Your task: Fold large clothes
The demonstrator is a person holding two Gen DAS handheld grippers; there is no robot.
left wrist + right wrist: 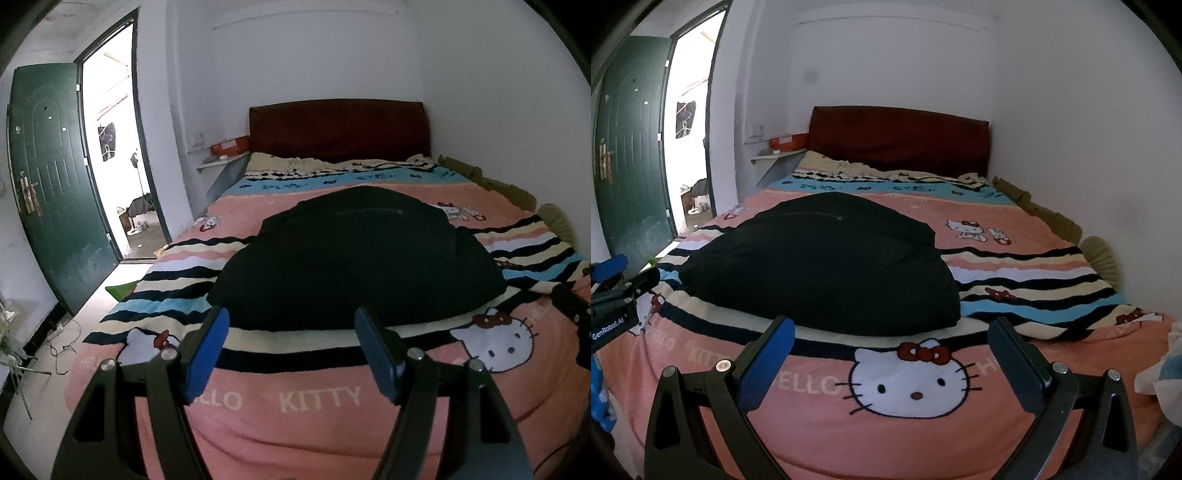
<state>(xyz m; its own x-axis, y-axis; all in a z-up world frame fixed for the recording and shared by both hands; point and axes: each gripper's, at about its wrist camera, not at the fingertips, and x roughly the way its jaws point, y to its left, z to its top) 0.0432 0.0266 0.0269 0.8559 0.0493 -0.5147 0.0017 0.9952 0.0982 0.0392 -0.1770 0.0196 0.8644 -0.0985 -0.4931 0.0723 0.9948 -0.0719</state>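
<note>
Both grippers are spread wide with nothing between the pads. The left gripper hovers over the near edge of the bed, aimed at the front hem of the black garment. The right gripper hangs a bit further right, over the big cat face on the blanket, pointing at the garment's near right corner. Neither one touches the fabric, they're just short of it.

My guess is they're lined up side by side so each can pinch one end of that near edge and flip it over, which is how you'd fold something this bulky. The garment lies flat-ish in the middle of the bed, already looking like a rounded lump, so maybe it's partly folded, hard to say since it's so dark. There's a seam or zip line with a small button across the far part.

Count: two grippers, one black garment, one blanket. Behind it there's one dark red headboard, and a red box sits on a little shelf beside it. One green door stands open on the left. Some white and blue cloth peeks in at the far right of the right view, can't tell what it is.
</note>
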